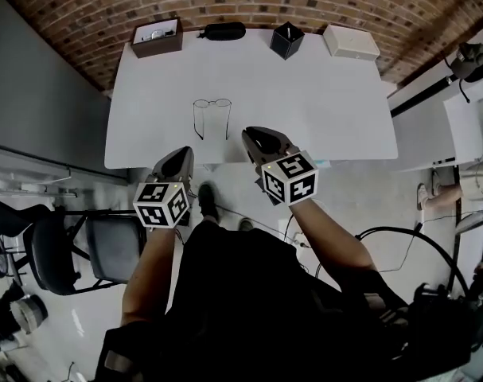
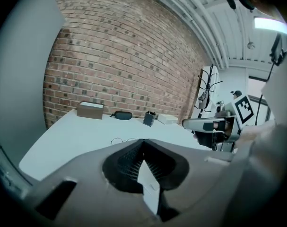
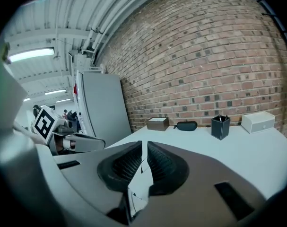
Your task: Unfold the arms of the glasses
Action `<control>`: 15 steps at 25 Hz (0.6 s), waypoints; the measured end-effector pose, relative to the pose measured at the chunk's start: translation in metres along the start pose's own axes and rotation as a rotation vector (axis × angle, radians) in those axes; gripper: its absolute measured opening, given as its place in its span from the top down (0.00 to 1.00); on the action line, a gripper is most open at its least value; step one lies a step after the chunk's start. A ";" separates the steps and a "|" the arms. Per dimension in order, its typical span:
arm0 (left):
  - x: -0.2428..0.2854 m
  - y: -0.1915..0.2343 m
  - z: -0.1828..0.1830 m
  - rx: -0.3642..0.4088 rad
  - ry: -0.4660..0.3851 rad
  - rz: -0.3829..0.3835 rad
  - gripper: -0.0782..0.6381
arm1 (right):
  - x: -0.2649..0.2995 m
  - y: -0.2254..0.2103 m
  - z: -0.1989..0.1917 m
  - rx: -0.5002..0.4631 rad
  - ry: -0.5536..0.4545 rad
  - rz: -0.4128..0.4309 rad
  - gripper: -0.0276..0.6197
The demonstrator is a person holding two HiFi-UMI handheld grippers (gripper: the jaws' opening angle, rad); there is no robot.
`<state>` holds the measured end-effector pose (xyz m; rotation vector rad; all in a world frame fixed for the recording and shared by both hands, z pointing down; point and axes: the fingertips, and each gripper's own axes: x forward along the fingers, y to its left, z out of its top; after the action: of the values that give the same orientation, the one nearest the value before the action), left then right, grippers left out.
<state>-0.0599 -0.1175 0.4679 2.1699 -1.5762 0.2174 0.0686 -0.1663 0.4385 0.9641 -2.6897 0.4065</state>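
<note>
Glasses (image 1: pixel 212 102) lie on the white desk (image 1: pixel 321 110), left of centre, lenses toward the far side. Both arms are opened out and point to the near edge.

Left hand-held gripper (image 1: pixel 185 152) is at the near edge of the desk, clenched, jaws met at the tips, nothing in them.

Right hand-held gripper (image 1: pixel 250 134) is just right of it, over the near edge. Its jaws are drawn almost together with only a slit between, and it is empty.

Neither touches the glasses.

Along the far edge, left to right: brown box (image 1: pixel 157 38), black case (image 1: pixel 223 31), black pen holder (image 1: pixel 286 40), white box (image 1: pixel 350 42).
</note>
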 end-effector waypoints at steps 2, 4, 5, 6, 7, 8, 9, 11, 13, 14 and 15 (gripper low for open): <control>-0.014 -0.008 0.001 0.001 -0.036 -0.001 0.88 | -0.009 0.007 0.002 -0.022 -0.008 0.012 0.91; -0.028 -0.022 0.008 -0.018 -0.103 -0.036 0.88 | -0.019 0.013 0.003 -0.028 -0.019 0.031 0.92; -0.035 -0.027 0.011 -0.024 -0.123 -0.039 0.88 | -0.024 0.015 0.003 -0.033 -0.022 0.038 0.92; -0.040 -0.029 0.012 -0.023 -0.128 -0.028 0.88 | -0.028 0.016 0.003 -0.040 -0.025 0.041 0.92; -0.044 -0.030 0.013 -0.018 -0.123 -0.010 0.88 | -0.031 0.017 0.004 -0.046 -0.027 0.040 0.92; -0.047 -0.030 0.013 -0.013 -0.116 0.005 0.88 | -0.033 0.017 0.004 -0.047 -0.030 0.037 0.92; -0.049 -0.030 0.013 -0.009 -0.111 0.014 0.88 | -0.034 0.016 0.005 -0.045 -0.034 0.033 0.92; -0.052 -0.028 0.013 -0.001 -0.107 0.021 0.88 | -0.037 0.016 0.007 -0.037 -0.040 0.023 0.93; -0.057 -0.028 0.015 -0.001 -0.110 0.017 0.88 | -0.042 0.018 0.011 -0.043 -0.045 0.013 0.94; -0.059 -0.029 0.017 -0.006 -0.118 0.009 0.88 | -0.045 0.019 0.014 -0.051 -0.047 0.004 0.94; -0.061 -0.030 0.020 -0.016 -0.129 -0.003 0.88 | -0.047 0.019 0.017 -0.056 -0.049 -0.009 0.94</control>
<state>-0.0547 -0.0660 0.4191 2.2130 -1.6375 0.0652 0.0891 -0.1305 0.4038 0.9818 -2.7242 0.3081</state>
